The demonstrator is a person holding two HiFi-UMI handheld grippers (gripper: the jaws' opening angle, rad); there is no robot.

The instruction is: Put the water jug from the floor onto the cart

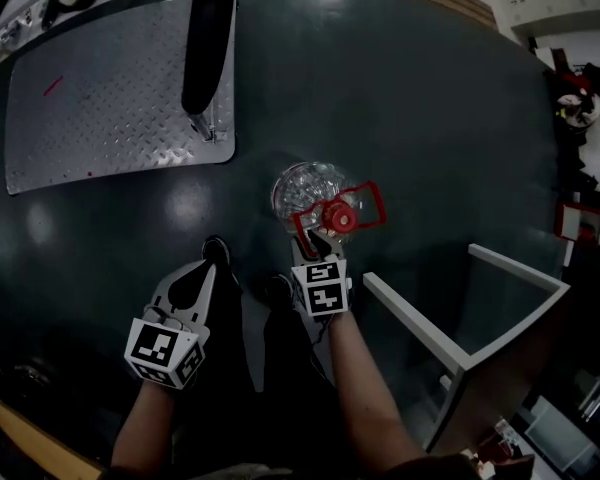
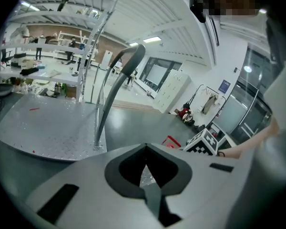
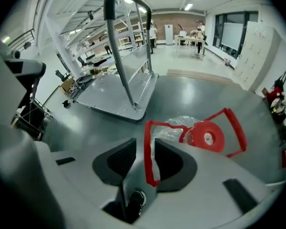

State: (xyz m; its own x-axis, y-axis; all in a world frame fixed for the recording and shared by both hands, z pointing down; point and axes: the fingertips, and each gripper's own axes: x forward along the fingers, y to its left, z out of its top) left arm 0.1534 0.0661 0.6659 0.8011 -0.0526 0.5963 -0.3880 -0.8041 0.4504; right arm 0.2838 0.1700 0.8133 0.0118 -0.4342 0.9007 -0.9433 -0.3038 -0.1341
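One water jug (image 1: 305, 186) is sitting mid-frame on the floor, not yet on the cart (image 1: 100, 108). The right gripper's (image 3: 144, 144) parted jaws are straddling its red handle (image 3: 147, 161), and the left gripper (image 2: 145, 149) is pinching together on nothing.

In the left gripper view the water jug (image 2: 148, 175) shows only as a clear sliver through the gap behind the left gripper (image 2: 145, 147), which hides the rest. In the head view the top edge cuts off the cart handle (image 1: 208, 38), and the cart deck (image 1: 110, 98) hides any wheels.
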